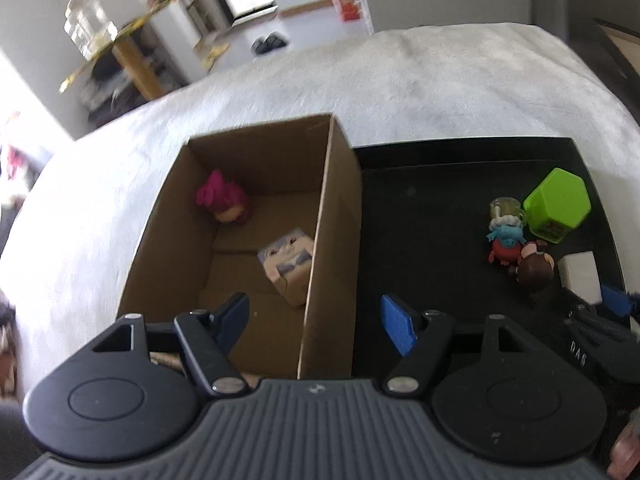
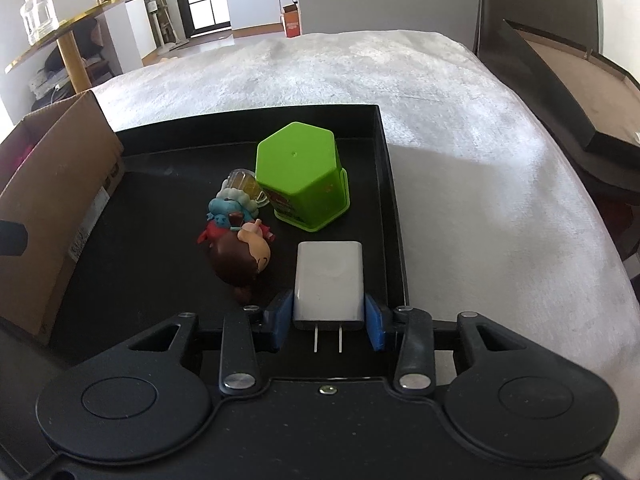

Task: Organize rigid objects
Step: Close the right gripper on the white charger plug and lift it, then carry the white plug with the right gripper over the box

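Note:
My right gripper [image 2: 328, 302] is shut on a white plug-in charger [image 2: 328, 276] at the near right of a black tray [image 2: 160, 240], its prongs pointing toward the camera. Just beyond the charger lie a brown-haired figurine [image 2: 240, 256], a blue-and-red figurine [image 2: 228, 210], a small clear cup [image 2: 242, 180] and a green hexagonal container [image 2: 300, 172]. My left gripper [image 1: 314, 304] stands open above the right wall of a cardboard box [image 1: 328, 184], holding nothing. Inside the box are a pink figurine [image 1: 224, 200] and a cube-shaped face toy [image 1: 286, 260]. The charger [image 1: 580, 276] also shows at the right edge of the left wrist view.
Box and tray sit side by side on a white fuzzy blanket [image 2: 460, 140]. A dark wooden frame [image 2: 560, 92] lies off the blanket's right side. Behind on the left stands a gold-edged table [image 2: 68, 28] with a glass jar [image 2: 36, 16].

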A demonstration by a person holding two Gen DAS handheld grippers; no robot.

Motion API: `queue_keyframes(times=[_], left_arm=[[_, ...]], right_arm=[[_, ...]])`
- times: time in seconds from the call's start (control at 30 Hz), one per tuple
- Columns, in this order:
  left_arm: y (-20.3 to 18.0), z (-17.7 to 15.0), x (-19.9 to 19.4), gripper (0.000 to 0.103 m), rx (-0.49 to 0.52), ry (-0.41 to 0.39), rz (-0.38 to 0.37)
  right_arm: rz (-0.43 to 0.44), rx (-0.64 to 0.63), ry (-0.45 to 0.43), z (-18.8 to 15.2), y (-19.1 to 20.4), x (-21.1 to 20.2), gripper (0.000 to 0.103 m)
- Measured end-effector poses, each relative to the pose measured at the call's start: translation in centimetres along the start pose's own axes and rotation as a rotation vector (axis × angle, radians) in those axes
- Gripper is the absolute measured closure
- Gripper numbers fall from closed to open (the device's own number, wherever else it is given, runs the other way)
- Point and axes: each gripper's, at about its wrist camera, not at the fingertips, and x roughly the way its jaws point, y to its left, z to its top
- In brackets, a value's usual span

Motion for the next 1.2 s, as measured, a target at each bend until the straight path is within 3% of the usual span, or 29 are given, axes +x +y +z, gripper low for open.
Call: queue_keyframes(times=[0.37, 0.73, 1.2], left_arm=[[0.3, -0.4, -1.2, 0.032, 0.015, -0.061, -0.017], [4.0, -1.0, -2.4, 0.032, -0.054, -0.098, -0.064], [9.5, -1.9, -2.6, 0.032, -0.183, -0.115, -0.135]], right_arm=[[0.041, -0.019, 0.004, 0.7, 0.2, -0.6, 0.067], [-0.019, -0.039, -0.028, 2.3, 1.5, -3.2, 0.067], [-0.080, -0.077, -0.081, 3.9, 6.3, -6.7, 0.067]])
